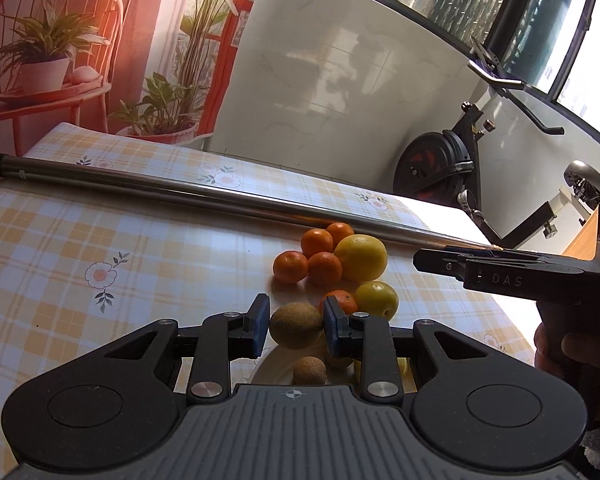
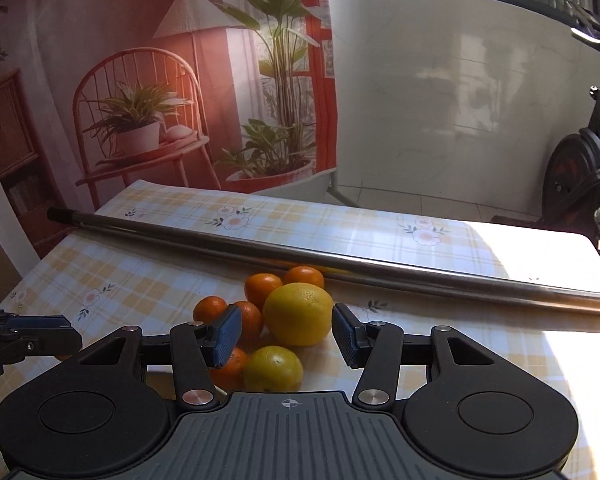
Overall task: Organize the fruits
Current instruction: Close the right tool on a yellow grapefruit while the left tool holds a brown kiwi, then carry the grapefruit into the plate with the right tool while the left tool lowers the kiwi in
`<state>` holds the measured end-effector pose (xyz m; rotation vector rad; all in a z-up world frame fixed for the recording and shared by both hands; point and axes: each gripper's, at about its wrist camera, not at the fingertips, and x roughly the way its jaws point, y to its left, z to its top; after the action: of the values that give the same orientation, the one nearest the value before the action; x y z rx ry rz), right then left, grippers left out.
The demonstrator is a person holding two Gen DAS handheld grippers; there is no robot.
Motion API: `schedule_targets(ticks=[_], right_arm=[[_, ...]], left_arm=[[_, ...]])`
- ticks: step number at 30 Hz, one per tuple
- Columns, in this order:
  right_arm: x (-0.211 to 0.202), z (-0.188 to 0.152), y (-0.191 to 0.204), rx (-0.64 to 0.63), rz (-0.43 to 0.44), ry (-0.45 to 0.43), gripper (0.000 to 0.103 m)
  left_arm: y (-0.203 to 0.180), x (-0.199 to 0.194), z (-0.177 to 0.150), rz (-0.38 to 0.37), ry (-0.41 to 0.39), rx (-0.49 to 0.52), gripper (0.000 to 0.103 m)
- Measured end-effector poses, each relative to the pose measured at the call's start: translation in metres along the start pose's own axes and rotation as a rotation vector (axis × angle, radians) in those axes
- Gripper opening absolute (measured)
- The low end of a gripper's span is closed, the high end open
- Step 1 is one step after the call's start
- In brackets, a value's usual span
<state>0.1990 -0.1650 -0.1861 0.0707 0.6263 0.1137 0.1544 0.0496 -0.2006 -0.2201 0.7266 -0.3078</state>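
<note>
Left gripper (image 1: 296, 326), lower centre of its view: fingers clamped on a brownish fruit (image 1: 296, 325), long axis left-right. Right gripper (image 2: 287, 334): fingers apart, flanking a large yellow fruit (image 2: 298, 314) resting on the counter (image 2: 148, 272) beside the oranges (image 2: 262, 288).

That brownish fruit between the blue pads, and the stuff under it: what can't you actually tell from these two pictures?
- Left wrist view: whether the left gripper truly squeezes the brownish fruit; the contact is unclear.
- Left wrist view: the pale plate and the small brown fruit are partly hidden by the gripper body.
- Right wrist view: the plate is out of sight; the lowest tangerine is half covered by a blue pad.
</note>
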Motion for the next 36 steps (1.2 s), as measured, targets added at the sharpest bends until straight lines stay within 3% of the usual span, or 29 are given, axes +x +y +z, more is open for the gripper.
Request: schedule_targets(ticks=[7,13,27,36], right_arm=[[0.026,0.022,0.014,-0.086,-0.017,0.003,0.046],[0.061,0.021,0.002,-0.090,-0.075,0.064,0.046],[0.105,0.007,-0.018,0.066,0.017,0.181,0.055],[0.097,0.002,-0.026,0.133,0.013,0.167,0.054]], left_arm=[[0.018,-0.004,0.007,0.031,-0.053,-0.032,0.030],[0.027,-0.006,0.010,0.060,-0.081,-0.057,0.030],[0.025,0.006,0.005,0.043,-0.046,-0.055,0.030],[0.020,0.009,0.001,0.025,-0.016,-0.037,0.030]])
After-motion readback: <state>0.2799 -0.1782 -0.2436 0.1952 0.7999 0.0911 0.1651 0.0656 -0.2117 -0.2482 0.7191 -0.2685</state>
